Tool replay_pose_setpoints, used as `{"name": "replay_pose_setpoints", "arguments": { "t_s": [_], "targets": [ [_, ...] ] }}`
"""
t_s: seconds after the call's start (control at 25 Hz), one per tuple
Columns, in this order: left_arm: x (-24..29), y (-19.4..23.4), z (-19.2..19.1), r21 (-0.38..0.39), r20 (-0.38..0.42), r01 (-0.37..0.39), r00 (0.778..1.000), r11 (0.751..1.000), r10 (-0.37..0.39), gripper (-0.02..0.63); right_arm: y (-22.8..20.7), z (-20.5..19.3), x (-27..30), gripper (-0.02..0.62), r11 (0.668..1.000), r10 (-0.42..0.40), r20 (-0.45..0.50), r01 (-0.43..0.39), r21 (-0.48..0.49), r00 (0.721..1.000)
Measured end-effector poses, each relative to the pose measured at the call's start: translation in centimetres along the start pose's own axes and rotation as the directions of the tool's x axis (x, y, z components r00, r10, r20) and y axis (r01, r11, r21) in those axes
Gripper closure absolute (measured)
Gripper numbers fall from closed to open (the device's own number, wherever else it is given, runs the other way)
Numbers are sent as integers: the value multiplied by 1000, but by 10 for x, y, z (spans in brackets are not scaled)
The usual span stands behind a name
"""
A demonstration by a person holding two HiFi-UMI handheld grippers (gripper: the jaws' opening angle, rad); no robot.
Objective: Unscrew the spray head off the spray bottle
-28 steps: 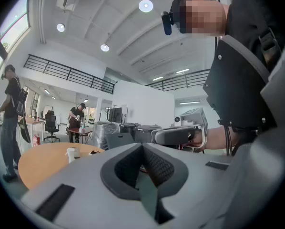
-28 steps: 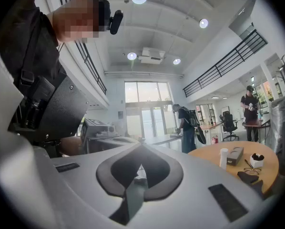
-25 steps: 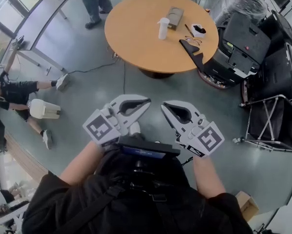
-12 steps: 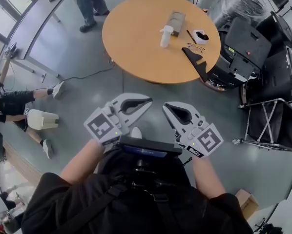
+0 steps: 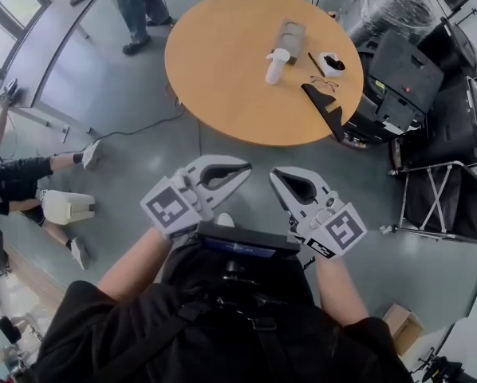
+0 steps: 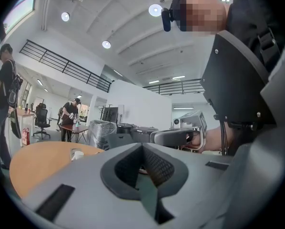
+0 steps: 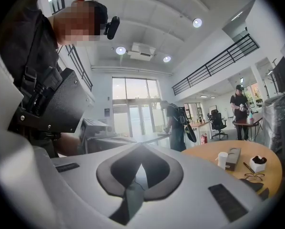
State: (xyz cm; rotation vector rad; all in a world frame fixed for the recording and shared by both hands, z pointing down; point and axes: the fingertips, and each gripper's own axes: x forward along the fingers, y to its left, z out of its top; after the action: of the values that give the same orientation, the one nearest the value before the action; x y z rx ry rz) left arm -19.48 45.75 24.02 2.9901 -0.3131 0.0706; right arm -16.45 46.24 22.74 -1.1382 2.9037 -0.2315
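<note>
While both grippers hang close to the body, the task stands at the approach step, with nothing grasped. Left gripper (image 5: 243, 168) and right gripper (image 5: 275, 175): fingers pressed together, empty. Spray bottle (image 5: 276, 65) stands upright on the round counter (image 5: 214, 86), well apart from them. The next move likely calls for reaching it and opening the fingers. Spray head too small to make out, as are the small items beside it.

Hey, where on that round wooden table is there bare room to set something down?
The round wooden table is bare across its left half, left of the white spray bottle. Its right side is crowded: grey flat box, eyeglasses.
</note>
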Motion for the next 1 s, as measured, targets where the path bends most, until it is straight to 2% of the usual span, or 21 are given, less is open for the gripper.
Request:
{"name": "replay_pose_setpoints", "arguments": {
  "t_s": [0.44,1.0],
  "targets": [
    [24,41,-5,-21,-3,-23,1000,1000,23,588,-43,-3,13,598,1000,-5,4,5,10,1000],
    [131,103,6,-12,-13,-141,990,990,141,588,-164,14,11,598,992,126,3,-126,-3,992]
  ]
}}
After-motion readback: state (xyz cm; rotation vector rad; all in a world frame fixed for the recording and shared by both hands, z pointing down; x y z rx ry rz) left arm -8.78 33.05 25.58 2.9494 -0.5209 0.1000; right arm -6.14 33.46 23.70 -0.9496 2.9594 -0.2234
